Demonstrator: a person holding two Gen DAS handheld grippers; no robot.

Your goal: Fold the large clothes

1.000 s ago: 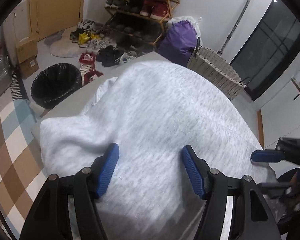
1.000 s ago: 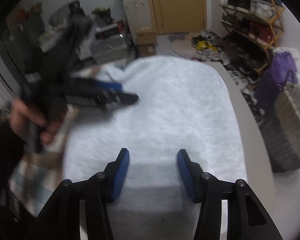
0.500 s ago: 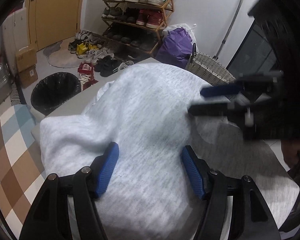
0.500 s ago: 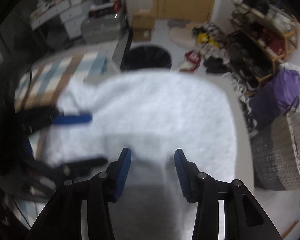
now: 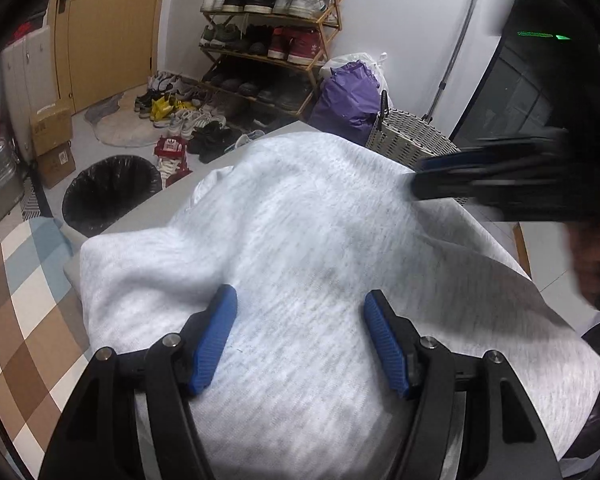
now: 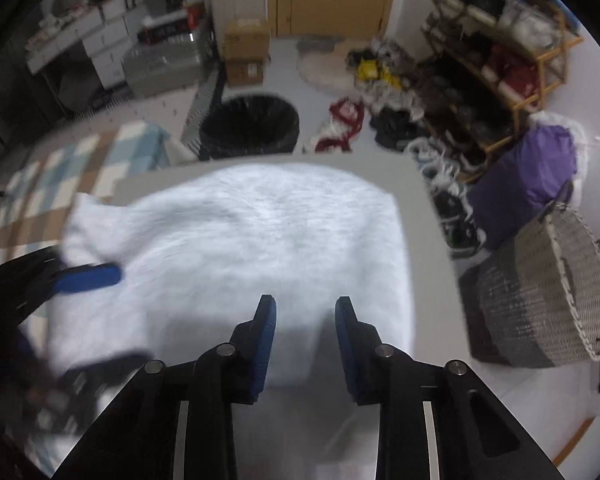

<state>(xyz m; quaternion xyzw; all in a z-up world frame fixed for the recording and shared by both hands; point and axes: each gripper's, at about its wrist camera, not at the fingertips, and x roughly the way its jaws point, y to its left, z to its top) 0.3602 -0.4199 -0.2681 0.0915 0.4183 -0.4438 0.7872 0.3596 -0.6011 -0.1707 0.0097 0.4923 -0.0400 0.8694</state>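
Left hand-held gripper [image 5: 300,336]: its blue-padded jaws stand apart over the near part of the cloth; nothing is pinched between them, though the left pad seems to rest in a soft crease.
Right hand-held gripper [image 6: 305,332]: its jaws are closing, with a gap between the pads; cloth lies under them, but I cannot tell that any fold is caught. In the left wrist view it is a blurred dark shape at the right side of the cloth.
Garment: a large, light grey, fleecy knitted garment [image 5: 308,240], probably a sweatshirt, lies spread over most of the pale grey worktop [image 6: 428,200]. It reaches close to the right edge, and one corner hangs at the left side.
Weight: I judge it moderately heavy for clothing; the fabric looks thick.
Stiffness: soft and limp. It makes rounded bulges and will sag when it is lifted at one point.
Surface: matte and fuzzy, so the ribbed pads should hold it without slipping.
Fragility: not fragile; a firm pinch will not harm it.
Where to take hold: at an edge or a corner, both layers together, one gripper at each end of the same edge, so that the fold comes over straight.
Risk: pinching only the upper layer in the middle, which would pull up a peak.
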